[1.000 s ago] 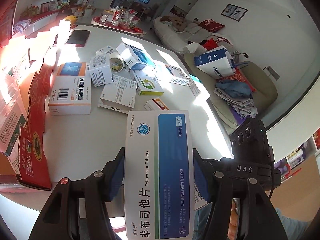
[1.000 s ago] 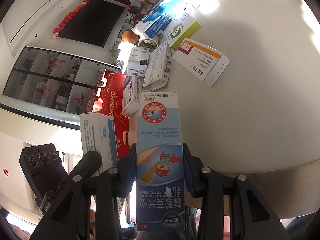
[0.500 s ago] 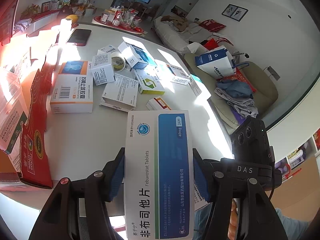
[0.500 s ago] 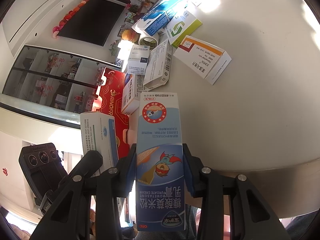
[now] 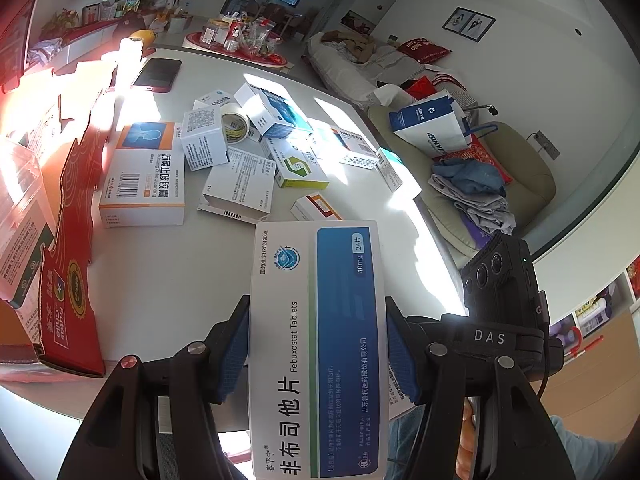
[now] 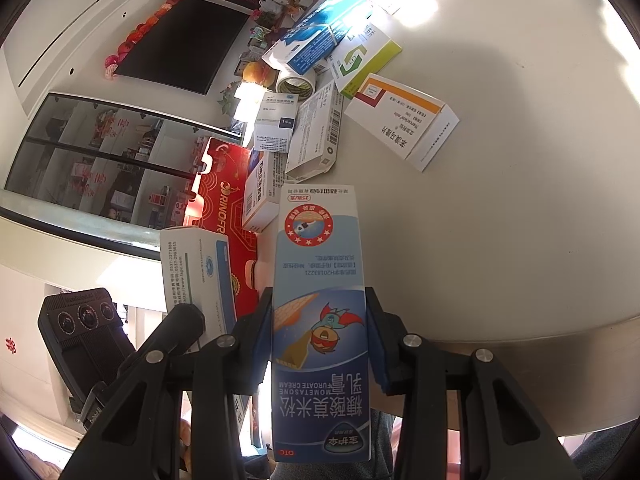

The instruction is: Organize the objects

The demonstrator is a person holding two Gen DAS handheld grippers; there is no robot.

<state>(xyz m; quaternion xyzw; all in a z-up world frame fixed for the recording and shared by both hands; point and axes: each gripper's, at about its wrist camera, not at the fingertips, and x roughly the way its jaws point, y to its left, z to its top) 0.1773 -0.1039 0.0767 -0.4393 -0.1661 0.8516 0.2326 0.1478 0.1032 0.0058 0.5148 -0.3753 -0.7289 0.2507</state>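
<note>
My left gripper [image 5: 318, 344] is shut on a white and blue Febuxostat tablet box [image 5: 316, 340], held above the near edge of the white table [image 5: 160, 272]. That box also shows at the left of the right wrist view [image 6: 196, 276]. My right gripper [image 6: 320, 340] is shut on a blue mometasone cream box [image 6: 320, 320], held over the table's near edge. Several medicine boxes lie in a loose pile mid-table, among them an orange and white box [image 5: 144, 176], a green and white box [image 5: 298, 168] and an orange-striped white box [image 6: 400, 116].
A red cardboard box [image 5: 68, 240] stands along the table's left side. A roll of tape [image 5: 236, 124] lies in the pile and a phone [image 5: 158, 74] lies farther back. A sofa with clothes and a paper bag [image 5: 432, 124] stands beyond the table's right edge.
Both grippers have drawn back slightly from the pile, still holding their boxes. Nothing on the table has moved.
</note>
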